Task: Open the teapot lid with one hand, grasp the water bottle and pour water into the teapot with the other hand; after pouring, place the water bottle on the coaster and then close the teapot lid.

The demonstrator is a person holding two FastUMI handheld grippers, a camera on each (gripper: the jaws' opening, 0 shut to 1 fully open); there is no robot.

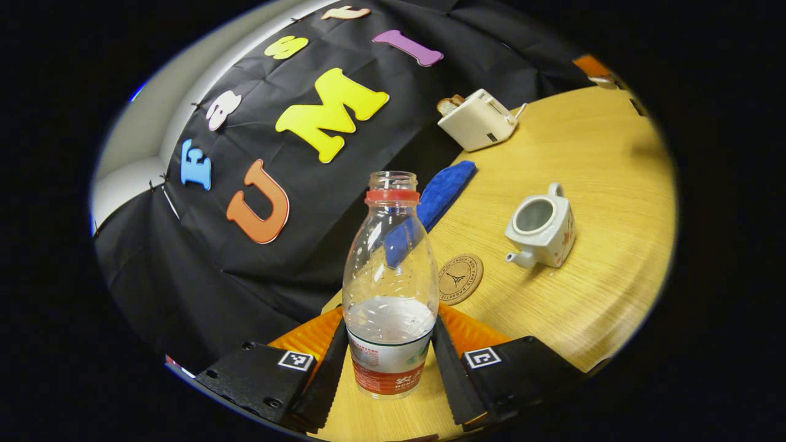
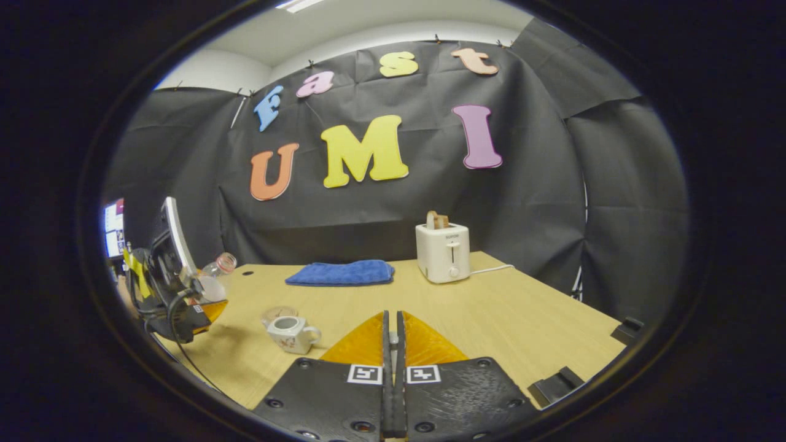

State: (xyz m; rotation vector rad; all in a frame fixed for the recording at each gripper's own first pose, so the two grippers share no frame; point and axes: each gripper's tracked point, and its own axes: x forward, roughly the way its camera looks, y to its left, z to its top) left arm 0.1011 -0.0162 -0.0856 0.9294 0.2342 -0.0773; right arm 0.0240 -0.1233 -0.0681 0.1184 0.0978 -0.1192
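Pale wood makes up the table point(image 1: 589, 184), which fills the right half of the left gripper view and the lower middle of the right gripper view. At the upper centre of the left gripper view stands a white toaster point(image 1: 478, 120) with bread in its slot, and below it a blue cloth point(image 1: 447, 187) lies flat. The clear water bottle point(image 1: 390, 282), uncapped and partly filled, stands upright at the bottom centre of that view, with the left gripper point(image 1: 388, 362) closed around its labelled lower part, both fingers pressing its sides. Right of the bottle, the white teapot point(image 1: 543, 228) sits with its lid off and its spout toward the lower left; a round coaster point(image 1: 459, 279) lies between bottle and teapot, just beside the bottle. In the right gripper view the right gripper point(image 2: 393, 344), at the bottom centre, has its fingers drawn together with something thin and hard to make out pinched between them. The teapot sits left of those fingers, and the bottle appears tilted at the far left.
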